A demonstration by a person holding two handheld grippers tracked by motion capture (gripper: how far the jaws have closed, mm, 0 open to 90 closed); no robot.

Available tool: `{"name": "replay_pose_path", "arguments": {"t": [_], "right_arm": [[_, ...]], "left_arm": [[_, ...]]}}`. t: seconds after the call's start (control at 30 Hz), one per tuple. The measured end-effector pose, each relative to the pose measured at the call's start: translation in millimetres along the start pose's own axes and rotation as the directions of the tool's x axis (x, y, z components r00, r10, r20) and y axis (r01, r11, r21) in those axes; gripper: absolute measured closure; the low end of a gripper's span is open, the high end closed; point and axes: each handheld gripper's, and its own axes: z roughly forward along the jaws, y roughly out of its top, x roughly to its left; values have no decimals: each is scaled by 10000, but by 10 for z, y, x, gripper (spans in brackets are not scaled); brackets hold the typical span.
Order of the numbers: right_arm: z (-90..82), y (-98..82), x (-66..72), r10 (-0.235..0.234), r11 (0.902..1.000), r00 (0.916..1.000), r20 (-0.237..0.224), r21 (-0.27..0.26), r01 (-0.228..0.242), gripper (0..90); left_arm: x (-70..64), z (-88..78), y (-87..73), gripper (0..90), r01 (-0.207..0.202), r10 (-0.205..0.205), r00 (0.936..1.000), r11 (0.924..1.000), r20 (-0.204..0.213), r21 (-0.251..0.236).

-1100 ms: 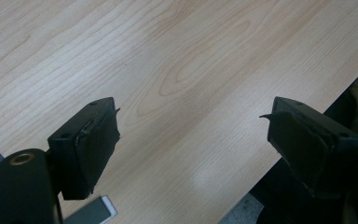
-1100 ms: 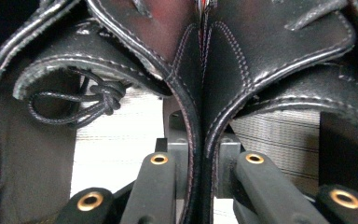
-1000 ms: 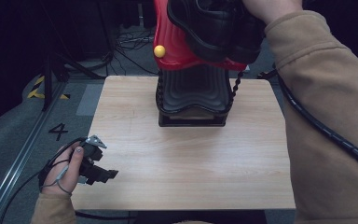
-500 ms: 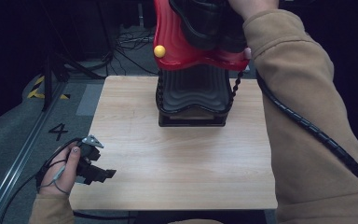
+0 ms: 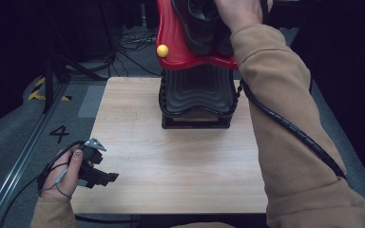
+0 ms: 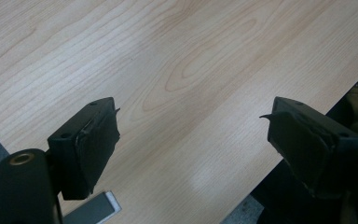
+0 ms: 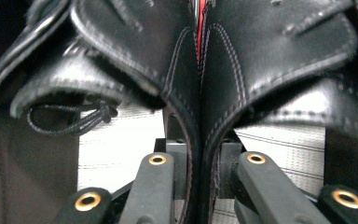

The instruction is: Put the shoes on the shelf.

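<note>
- Left tool [image 5: 105, 178]: rests at the near-left corner of the worktop [image 5: 180, 171], well apart from the shoe rack [image 5: 196, 97] and nearer the person than it. In the left gripper view the jaws stand wide with bare wood between them; nothing is held.
- Left hand [image 5: 64, 173]: wraps the tool body, which lies low and roughly level, jaws pointing across the worktop.
- Shoe rack: a black ribbed stand with a red moulded top carrying a yellow knob [image 5: 162, 50], at the far middle of the worktop. It serves as the landmark.
- Black shoes [image 7: 196, 70]: a pair, pressed side by side, above the top of the shoe rack.
- Handling judgement: stitched leather-like uppers look soft and will flex; soles will be stiffer. Weight is probably moderate, the surface smooth, so a slipping pair is the risk.
- Grip point: the two inner side walls taken together, as shown in the right gripper view.
- Right tool [image 7: 200, 186]: jaws narrow, clamped on the black shoes' adjoining walls.
- Right hand [image 5: 240, 14]: reaches over the shoe rack, sleeve [image 5: 290, 142] extended forward from the near-right.
</note>
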Motion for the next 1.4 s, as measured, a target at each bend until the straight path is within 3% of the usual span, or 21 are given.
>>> {"name": "replay_pose_path", "arguments": {"t": [0.13, 0.27, 0.57, 0.77, 0.93, 1.07, 1.4], "right_arm": [[108, -49, 30, -48, 10000, 10000, 84, 29, 48, 802], [106, -49, 61, -128, 9999, 9997, 226, -2, 128, 800], [132, -28, 70, 224, 9996, 9996, 171, -146, -222, 797], [117, -38, 71, 80, 10000, 9999, 131, -45, -79, 768], [72, -54, 24, -88, 9999, 9999, -88, 121, 89, 680], [33, -74, -24, 150, 9998, 9982, -577, 138, -142, 623], [-350, -152, -113, -518, 9982, 9924, -1119, -363, 480, 516]], "left_arm": [[-10, -7, -1, 170, 24, -24, 10000, 10000, 16, 16], [-5, -4, -4, 170, 6, -6, 10000, 10000, -10, 43], [-6, -2, -2, 170, 17, -17, 10000, 10000, 10, 44], [-9, 1, 7, 170, 58, -58, 10000, 10000, 4, 32], [-21, 4, 17, 170, 5, -5, 10000, 10000, -26, 56], [-30, -1, 13, 170, -76, 76, 10000, 10000, -32, 50], [-61, -24, -33, 170, 27, -25, 9999, 9999, -138, 111]]}}
